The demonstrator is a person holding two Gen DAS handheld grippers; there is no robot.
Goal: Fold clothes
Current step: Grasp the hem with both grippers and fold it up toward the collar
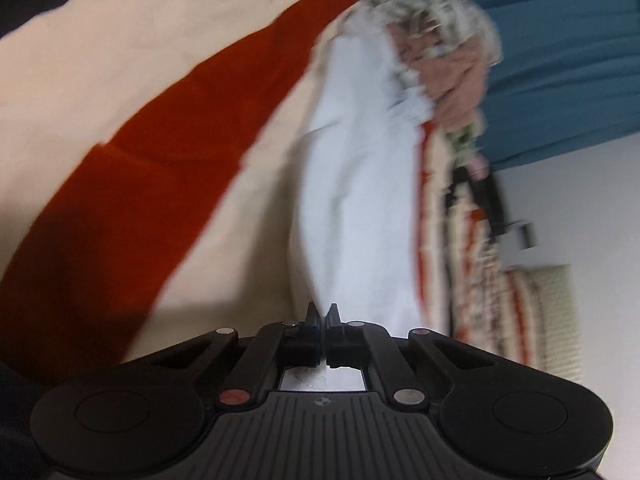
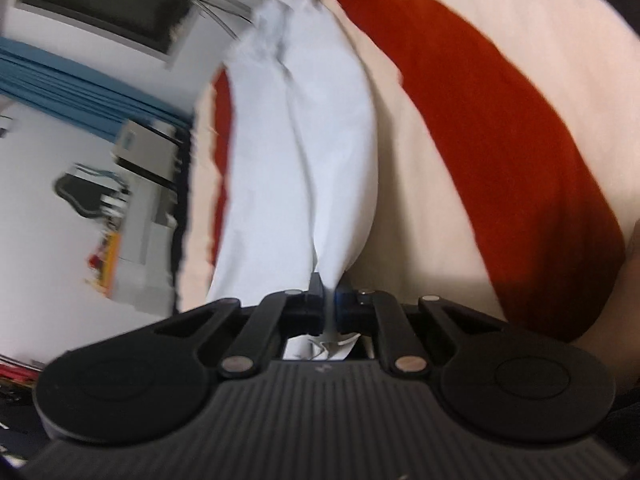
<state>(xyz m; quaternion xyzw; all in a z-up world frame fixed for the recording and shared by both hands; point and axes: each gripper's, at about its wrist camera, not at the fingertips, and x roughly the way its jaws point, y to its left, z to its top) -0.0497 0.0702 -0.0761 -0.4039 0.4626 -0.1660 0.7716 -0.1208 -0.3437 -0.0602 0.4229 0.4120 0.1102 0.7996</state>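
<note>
2 hand-held grippers (image 1: pixel 322 314) (image 2: pixel 326 292) pinching white garment (image 1: pixel 352 200)

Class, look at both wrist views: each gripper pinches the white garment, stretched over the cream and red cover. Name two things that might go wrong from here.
1. The left gripper and the right gripper each seem to pinch only a thin bit of the white garment; a tug may pull it free.
2. Both views are blurred, which suggests fast motion; the garment might twist or bunch over the cream and red cover, spoiling the fold.

Cream cover (image 1: pixel 152 52) with red stripe (image 1: pixel 168 152) fills ten o'clock; blue curtain (image 1: pixel 560 60) at two; striped rug (image 1: pixel 480 264) at four.
</note>
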